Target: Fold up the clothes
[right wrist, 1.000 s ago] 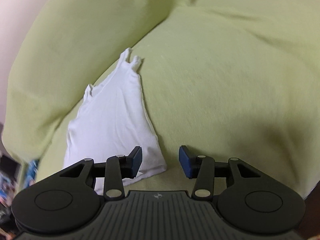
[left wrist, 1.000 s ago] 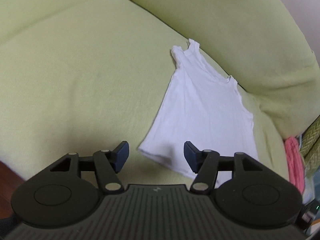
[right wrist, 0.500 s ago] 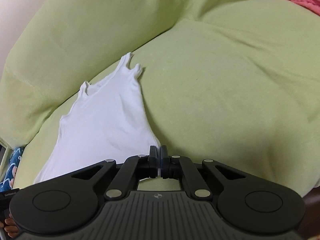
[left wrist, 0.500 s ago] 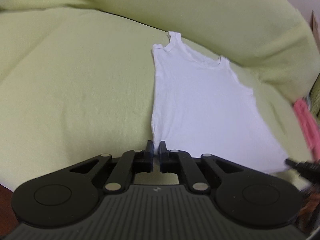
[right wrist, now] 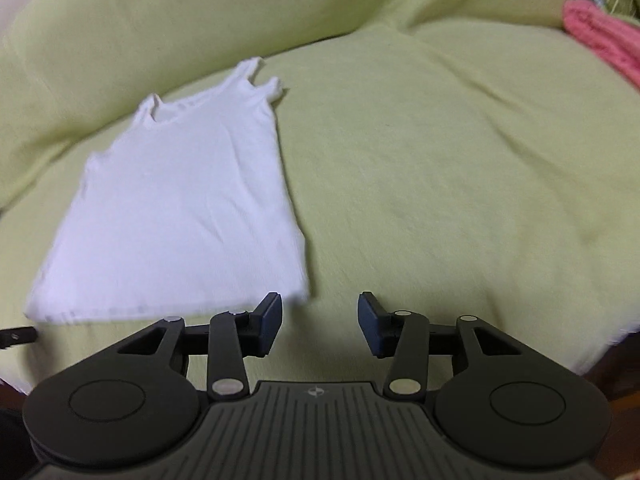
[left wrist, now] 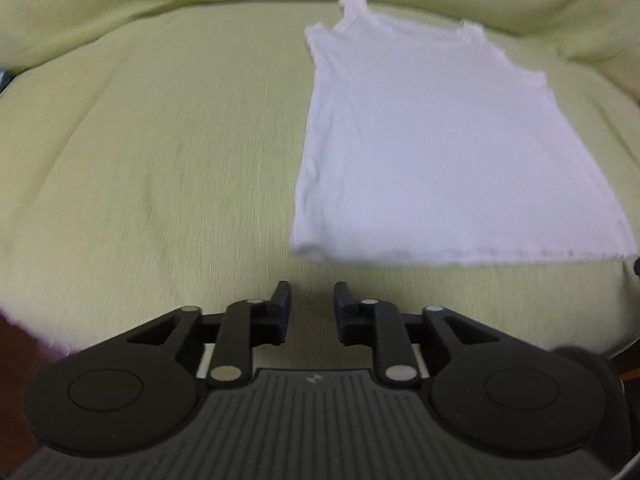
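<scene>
A white sleeveless top (left wrist: 432, 144) lies flat on the light green sofa seat (left wrist: 140, 160), straps toward the backrest and hem toward me. My left gripper (left wrist: 311, 300) hovers just short of the hem's left corner, its jaws opening with nothing between them. In the right wrist view the same top (right wrist: 180, 208) spreads to the left, and my right gripper (right wrist: 320, 314) sits near the hem's right corner, jaws opening and empty; its left fingertip (right wrist: 270, 314) overlaps the hem's edge in the picture.
The green backrest cushion (right wrist: 200, 12) rises behind the top. A pink knitted cloth (right wrist: 600, 40) lies at the sofa's far right, with a patterned fabric behind it. A dark tip (right wrist: 16, 336), likely the other gripper, pokes in at the left edge.
Both grippers shut at the hem corners half a second ago and have now parted again, drawn back slightly from the hem. The top lies flatter and squarer to the views.
</scene>
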A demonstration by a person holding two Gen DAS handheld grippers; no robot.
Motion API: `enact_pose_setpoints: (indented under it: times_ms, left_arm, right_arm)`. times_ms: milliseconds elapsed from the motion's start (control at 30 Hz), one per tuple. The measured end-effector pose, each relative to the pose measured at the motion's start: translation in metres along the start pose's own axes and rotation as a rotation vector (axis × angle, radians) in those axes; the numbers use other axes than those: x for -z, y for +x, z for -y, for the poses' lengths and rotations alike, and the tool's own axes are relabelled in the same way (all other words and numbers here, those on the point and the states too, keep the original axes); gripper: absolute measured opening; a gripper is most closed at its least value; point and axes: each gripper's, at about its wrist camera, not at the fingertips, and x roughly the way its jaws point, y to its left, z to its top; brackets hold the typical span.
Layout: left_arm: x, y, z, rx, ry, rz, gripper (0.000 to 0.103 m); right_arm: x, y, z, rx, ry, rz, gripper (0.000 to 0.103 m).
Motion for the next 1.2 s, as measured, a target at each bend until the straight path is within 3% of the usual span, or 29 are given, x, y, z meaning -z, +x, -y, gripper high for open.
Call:
enact_pose_setpoints:
  times_ms: [100, 200, 267, 633, 1033, 1200]
  left_arm:
    - [0.008, -0.018, 0.019, -0.006, 0.013, -0.006, 0.029]
    - [0.014, -0.05, 0.035, 0.019, 0.05, 0.044, 0.041]
    - [0.017, -0.07, 0.044, 0.025, 0.07, 0.083, 0.044]
    - [0.03, -0.129, 0.064, -0.001, 0.115, 0.182, 0.058]
    - [0.039, -0.131, 0.066, 0.008, 0.122, 0.169, 0.061]
    - [0.027, -0.111, 0.065, 0.027, 0.142, 0.146, 0.064]
  right_arm:
    - [0.007, -0.019, -0.007, 0.011, 0.005, 0.004, 0.059]
    - [0.01, -0.042, -0.018, -0.021, 0.005, 0.042, 0.066]
    - [0.01, -0.057, -0.027, -0.031, -0.014, 0.068, 0.073]
    - [0.019, -0.106, -0.059, -0.062, -0.074, 0.138, 0.08]
    - [0.026, -0.121, -0.067, -0.091, -0.086, 0.157, 0.083]
    - [0.016, -0.108, -0.063, -0.114, -0.086, 0.146, 0.083]
